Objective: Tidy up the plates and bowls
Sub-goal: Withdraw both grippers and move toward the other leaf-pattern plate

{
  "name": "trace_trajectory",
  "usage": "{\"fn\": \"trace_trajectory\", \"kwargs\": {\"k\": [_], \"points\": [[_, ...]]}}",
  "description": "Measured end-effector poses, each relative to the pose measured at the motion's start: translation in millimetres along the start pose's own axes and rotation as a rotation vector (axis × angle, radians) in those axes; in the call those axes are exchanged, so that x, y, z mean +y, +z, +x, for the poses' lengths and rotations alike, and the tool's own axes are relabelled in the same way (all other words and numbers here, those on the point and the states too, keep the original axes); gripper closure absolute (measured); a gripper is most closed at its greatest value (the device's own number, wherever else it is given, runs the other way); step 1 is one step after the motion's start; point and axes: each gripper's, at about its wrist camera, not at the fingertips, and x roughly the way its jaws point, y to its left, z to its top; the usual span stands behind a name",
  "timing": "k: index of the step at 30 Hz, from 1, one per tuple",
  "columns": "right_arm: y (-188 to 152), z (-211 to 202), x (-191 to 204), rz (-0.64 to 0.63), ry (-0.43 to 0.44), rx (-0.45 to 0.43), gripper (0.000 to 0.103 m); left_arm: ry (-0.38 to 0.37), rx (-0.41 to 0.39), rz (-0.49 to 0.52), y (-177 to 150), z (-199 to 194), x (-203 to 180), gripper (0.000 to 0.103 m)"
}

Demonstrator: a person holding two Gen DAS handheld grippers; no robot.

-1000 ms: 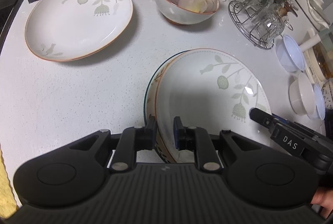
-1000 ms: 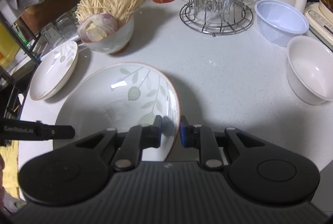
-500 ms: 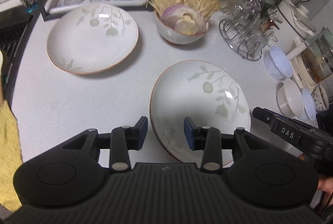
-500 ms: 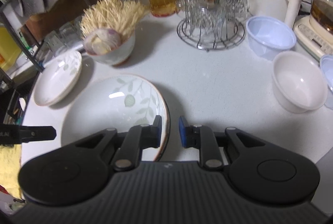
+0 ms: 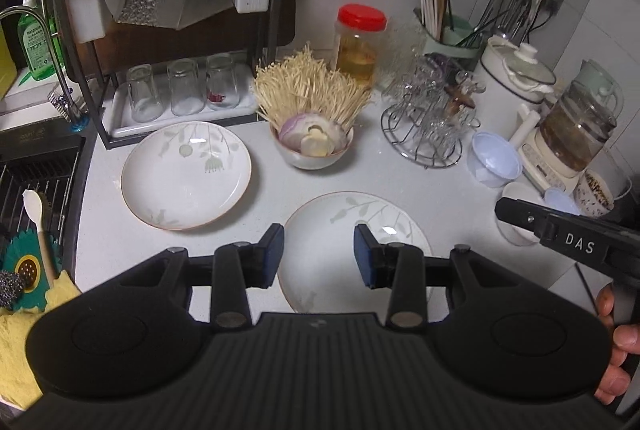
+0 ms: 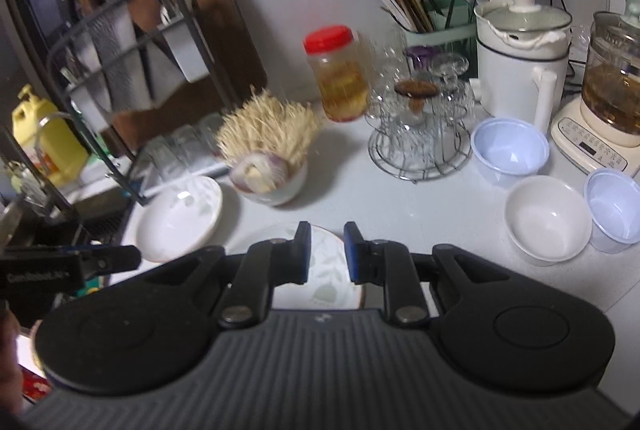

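Both wrist cameras look down from high above the white counter [image 5: 400,174], facing 12 o'clock toward the tiled wall. Both show the red-lidded jar [image 5: 360,44] [image 6: 338,72] and the mushroom-filled bowl [image 5: 312,146] [image 6: 272,174].

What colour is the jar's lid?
Red; the clear jar's screw lid shows best in the left wrist view.
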Motion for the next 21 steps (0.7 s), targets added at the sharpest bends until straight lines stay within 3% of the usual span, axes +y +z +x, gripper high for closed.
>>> {"fn": "trace_trajectory", "kwargs": {"k": [10,21], "points": [[-4,-35,12,-0.030,0.054,-0.010,0.081,0.021,-0.059,-0.032,-11,-41,-8,0.059],[-19,-30,18,-0.080,0.119,0.062,0.081,0.061,-0.048,-0.147,-33,-49,0,0.059]]}}
